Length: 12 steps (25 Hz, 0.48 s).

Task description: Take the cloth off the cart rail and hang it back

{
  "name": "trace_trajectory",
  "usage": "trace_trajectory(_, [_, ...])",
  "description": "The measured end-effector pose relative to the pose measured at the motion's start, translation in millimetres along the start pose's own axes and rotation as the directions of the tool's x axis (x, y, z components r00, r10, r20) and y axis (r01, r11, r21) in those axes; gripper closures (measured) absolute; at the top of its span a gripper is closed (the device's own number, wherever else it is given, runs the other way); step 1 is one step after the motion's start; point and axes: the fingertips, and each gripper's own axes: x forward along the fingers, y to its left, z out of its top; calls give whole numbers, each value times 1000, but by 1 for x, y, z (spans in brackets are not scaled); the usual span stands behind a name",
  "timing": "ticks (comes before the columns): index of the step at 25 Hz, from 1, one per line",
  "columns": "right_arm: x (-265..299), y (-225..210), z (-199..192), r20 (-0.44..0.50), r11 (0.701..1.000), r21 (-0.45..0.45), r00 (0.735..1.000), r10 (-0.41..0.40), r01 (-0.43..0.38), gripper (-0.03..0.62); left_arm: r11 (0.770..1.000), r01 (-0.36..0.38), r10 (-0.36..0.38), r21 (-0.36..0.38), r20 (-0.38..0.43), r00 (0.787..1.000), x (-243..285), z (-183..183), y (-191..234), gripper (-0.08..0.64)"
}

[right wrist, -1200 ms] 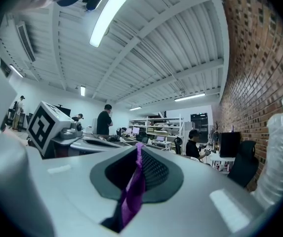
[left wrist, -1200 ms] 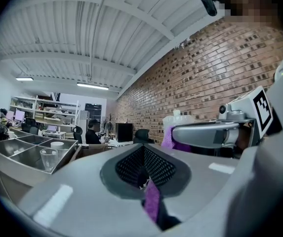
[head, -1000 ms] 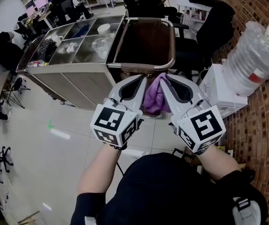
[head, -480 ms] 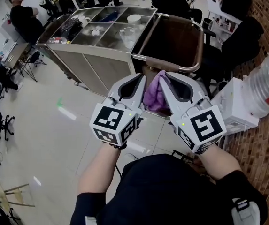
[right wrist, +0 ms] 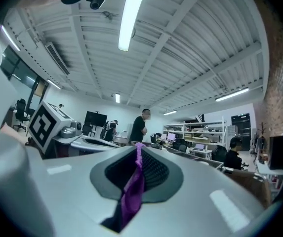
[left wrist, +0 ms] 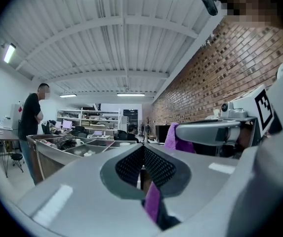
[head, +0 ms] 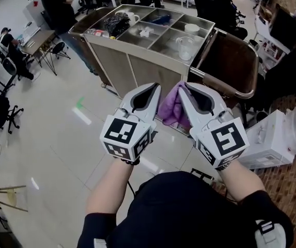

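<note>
Over tiled floor, left tongs and right tongs pinch purple cloth near the cart.

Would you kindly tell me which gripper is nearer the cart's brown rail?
Right. The right gripper holds the purple cloth just short of the brown rail, apart from it; the left gripper grips the cloth's other edge, farther away.

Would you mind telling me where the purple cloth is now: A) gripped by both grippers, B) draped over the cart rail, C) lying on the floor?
A: the purple cloth hangs between the left gripper and the right gripper, each shut on it, off the cart rail.
</note>
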Motion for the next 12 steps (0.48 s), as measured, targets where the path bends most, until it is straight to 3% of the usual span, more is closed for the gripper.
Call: trace_trajectory(12, [126,96,-21,-23,993,24,993,116,-115,569,990,-141,142,14,-9,990,-86,-7,135,558])
